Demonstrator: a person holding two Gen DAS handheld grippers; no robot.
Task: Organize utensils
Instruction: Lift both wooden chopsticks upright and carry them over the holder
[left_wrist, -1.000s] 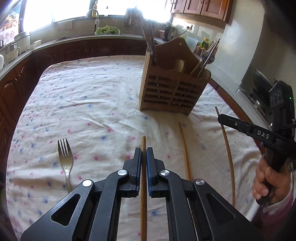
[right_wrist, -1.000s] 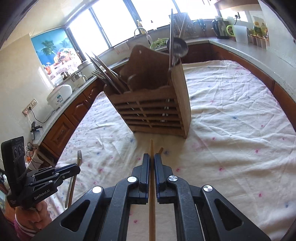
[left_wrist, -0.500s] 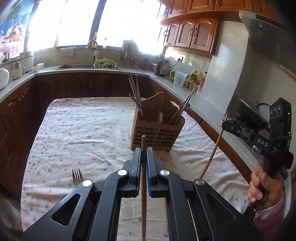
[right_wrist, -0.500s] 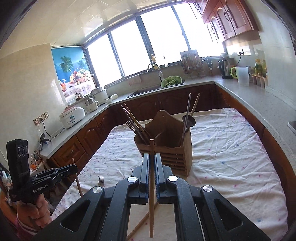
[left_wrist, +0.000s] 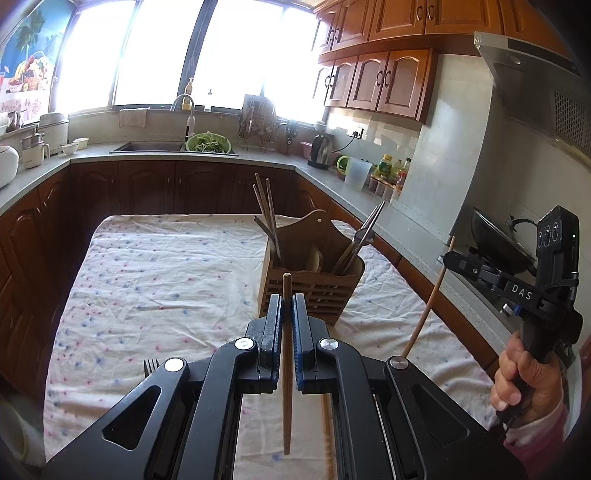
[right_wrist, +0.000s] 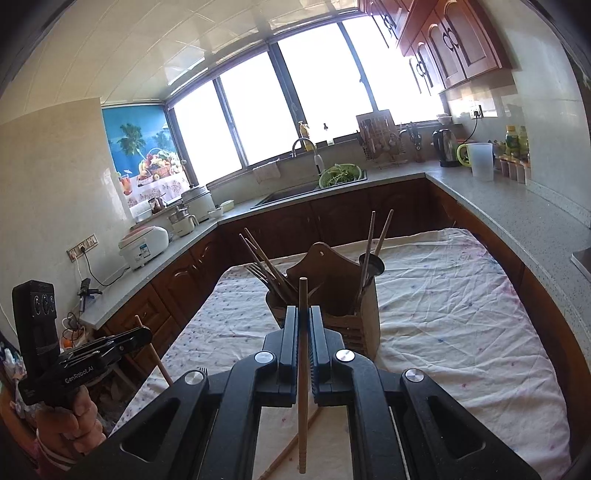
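Here, nearest the lens, the left gripper (left_wrist: 284, 325) is clamped on a wooden chopstick (left_wrist: 286, 354) that stands upright between its blue pads, and the right gripper (right_wrist: 303, 338) pinches a second chopstick (right_wrist: 302, 373) the same way — each gripped partway along, so both ends stick out clear of the jaws, likely to leave a free tip for lowering into a slot. A third chopstick (right_wrist: 291, 448) lies on the flowered tablecloth (left_wrist: 166, 273) under the tools, and a fork (left_wrist: 150, 366) shows just beside the left one (only its tines). Further off stands the wooden utensil holder (left_wrist: 312, 284), its compartments already holding chopsticks and metal cutlery — the likely destination. Behind runs the kitchen counter (left_wrist: 155, 155).
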